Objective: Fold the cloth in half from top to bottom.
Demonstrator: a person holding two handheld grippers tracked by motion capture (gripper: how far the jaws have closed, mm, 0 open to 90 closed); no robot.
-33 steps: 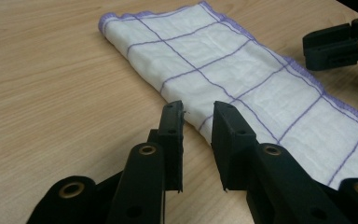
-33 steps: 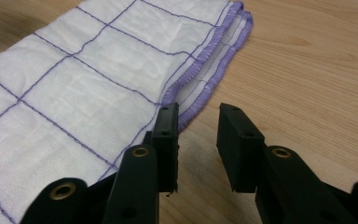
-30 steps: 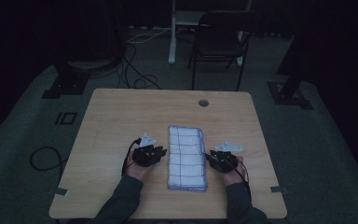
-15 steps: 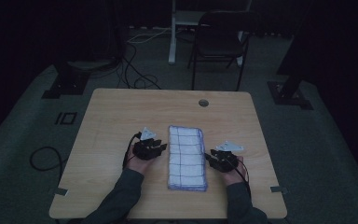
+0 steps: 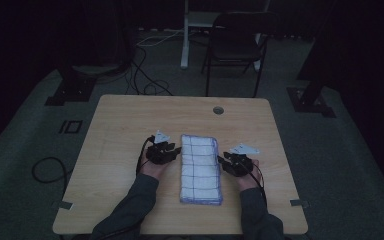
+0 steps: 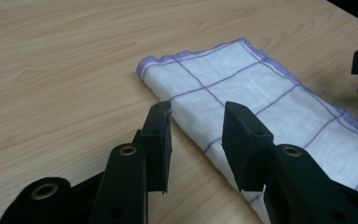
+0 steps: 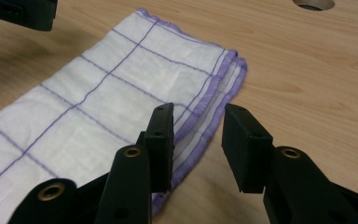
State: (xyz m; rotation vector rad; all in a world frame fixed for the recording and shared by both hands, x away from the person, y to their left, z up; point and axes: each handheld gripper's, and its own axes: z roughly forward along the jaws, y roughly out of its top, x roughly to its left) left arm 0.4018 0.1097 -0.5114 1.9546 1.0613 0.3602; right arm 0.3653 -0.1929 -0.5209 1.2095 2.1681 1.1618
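A folded white cloth [image 5: 199,169] with a purple grid and purple hem lies lengthwise on the wooden table [image 5: 130,120]. My left gripper [image 5: 176,149] is at the cloth's left edge, jaws apart, with the folded edge of the cloth [image 6: 242,88] between and just beyond them. My right gripper [image 5: 221,159] is at the cloth's right edge, also open; its jaws straddle the layered purple hem of the cloth [image 7: 121,79]. The left gripper [image 6: 196,126] and the right gripper [image 7: 196,128] hold nothing.
A round cable hole [image 5: 218,110] sits near the table's far edge, also seen as the hole [image 7: 313,3]. A dark chair [image 5: 235,45] and cables [image 5: 145,75] lie on the floor beyond the table. The room is dim.
Both grippers have closed in slightly on the cloth's two long edges; the right one slid a little forward along its edge. The cloth has not moved.
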